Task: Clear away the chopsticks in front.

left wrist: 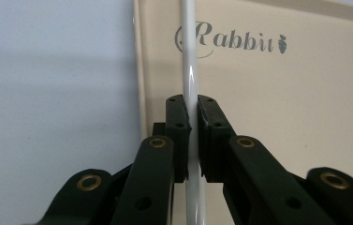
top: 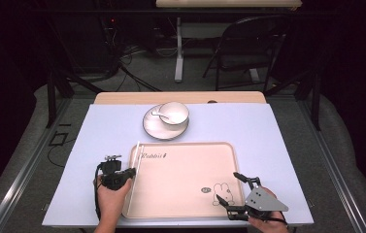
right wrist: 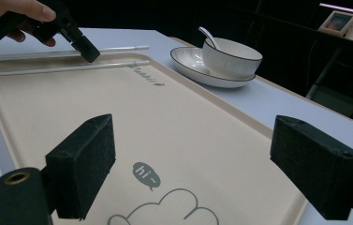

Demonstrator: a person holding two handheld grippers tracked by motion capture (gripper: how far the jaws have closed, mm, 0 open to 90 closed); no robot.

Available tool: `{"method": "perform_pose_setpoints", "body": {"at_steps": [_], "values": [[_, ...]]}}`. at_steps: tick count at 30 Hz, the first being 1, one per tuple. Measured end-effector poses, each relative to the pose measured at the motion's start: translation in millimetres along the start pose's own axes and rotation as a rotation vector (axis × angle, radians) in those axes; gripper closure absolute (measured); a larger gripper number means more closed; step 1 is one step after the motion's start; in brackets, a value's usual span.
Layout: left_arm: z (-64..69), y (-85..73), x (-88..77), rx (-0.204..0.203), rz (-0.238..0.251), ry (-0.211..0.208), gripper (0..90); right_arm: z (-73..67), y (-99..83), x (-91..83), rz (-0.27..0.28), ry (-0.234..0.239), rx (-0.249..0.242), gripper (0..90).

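Chopsticks: 1 white chopstick [left wrist: 190,70] sits pinched between the black pads of the left tool [top: 133,171], over the left rim of the beige tray [top: 185,194]. In the right tool view, 2 white sticks show there, 1 on the tray by its edge [right wrist: 66,68] and 1 beside it near the rim [right wrist: 71,52]. Right tool [top: 226,189] rests at the tray's near right corner, its jaws wide apart with nothing between them. Farther back on the counter [top: 112,131], a white bowl [top: 174,114] with a spoon [top: 160,115] stands on a plate [top: 154,130].
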State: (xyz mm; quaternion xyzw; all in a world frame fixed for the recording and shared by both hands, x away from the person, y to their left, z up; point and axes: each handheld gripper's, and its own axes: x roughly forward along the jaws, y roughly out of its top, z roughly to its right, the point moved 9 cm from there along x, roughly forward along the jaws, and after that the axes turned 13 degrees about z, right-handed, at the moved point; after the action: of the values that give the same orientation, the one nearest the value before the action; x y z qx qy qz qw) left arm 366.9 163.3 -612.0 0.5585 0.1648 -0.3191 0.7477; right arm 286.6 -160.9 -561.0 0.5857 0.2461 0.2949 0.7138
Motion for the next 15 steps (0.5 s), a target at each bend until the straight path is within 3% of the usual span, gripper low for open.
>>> {"method": "perform_pose_setpoints", "body": {"at_steps": [15], "values": [[-1.9,-3.8,3.0,-0.001,-0.013,0.021,84.2,-0.4,-0.1,0.3,-0.001,0.0,0.001,13.5]]}}
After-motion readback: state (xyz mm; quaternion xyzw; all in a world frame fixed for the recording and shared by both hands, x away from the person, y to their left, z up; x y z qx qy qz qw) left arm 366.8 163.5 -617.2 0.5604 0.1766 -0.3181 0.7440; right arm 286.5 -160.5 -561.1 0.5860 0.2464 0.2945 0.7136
